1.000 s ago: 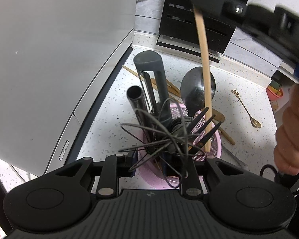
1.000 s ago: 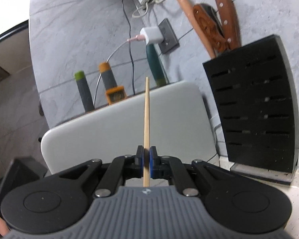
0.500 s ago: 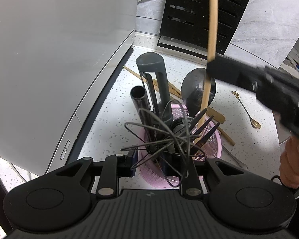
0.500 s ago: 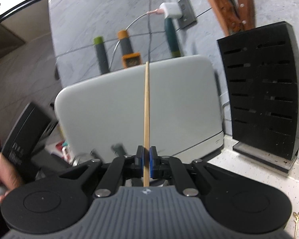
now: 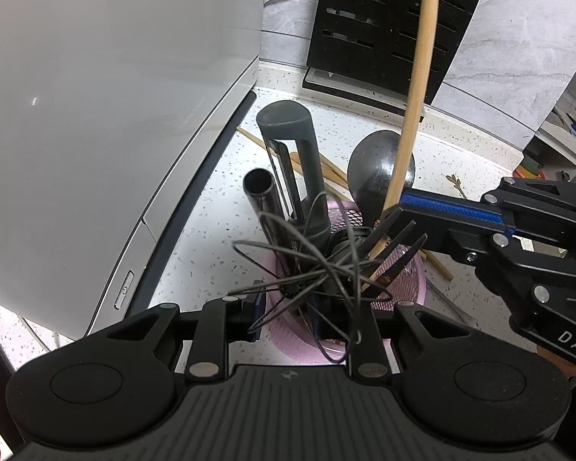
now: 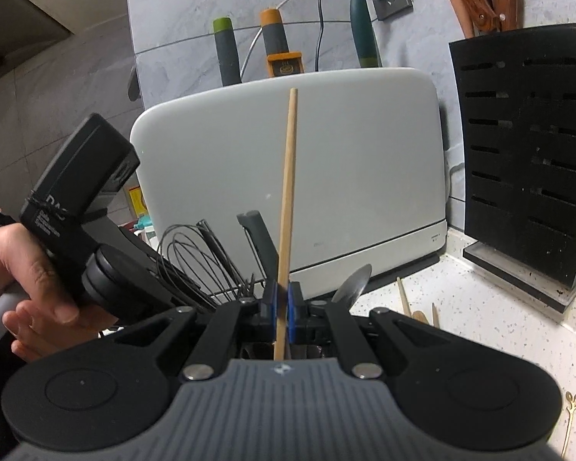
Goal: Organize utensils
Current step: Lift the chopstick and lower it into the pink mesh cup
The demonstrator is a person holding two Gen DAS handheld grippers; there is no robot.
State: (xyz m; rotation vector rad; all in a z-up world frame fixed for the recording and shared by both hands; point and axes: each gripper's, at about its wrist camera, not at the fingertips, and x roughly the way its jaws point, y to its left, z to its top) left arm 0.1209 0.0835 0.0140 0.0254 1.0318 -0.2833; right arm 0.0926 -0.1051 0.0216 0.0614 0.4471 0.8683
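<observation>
A pink mesh holder (image 5: 411, 280) stands on the speckled counter, crowded with a wire whisk (image 5: 311, 265), a grey peeler (image 5: 288, 134), a black ladle (image 5: 372, 176) and dark fork tines. My left gripper (image 5: 288, 315) is shut on the holder's near rim, one pad outside and one inside. From the right, my right gripper (image 5: 401, 209) reaches over the holder, shut on a wooden chopstick (image 5: 418, 77). The stick stands nearly upright with its lower end down among the utensils. In the right wrist view the chopstick (image 6: 288, 192) rises from the blue pads of my right gripper (image 6: 282, 301).
A large white appliance (image 5: 115, 115) stands close on the left and a black knife block (image 5: 384, 19) behind the holder. Loose wooden chopsticks (image 5: 326, 169) and a thin gold spoon (image 5: 455, 184) lie on the counter beyond the holder. A hand (image 6: 30, 269) holds the left gripper.
The right gripper has come down and in toward the holder with the chopstick, which has swung nearly upright and sunk among the utensils. The left gripper has not moved.
</observation>
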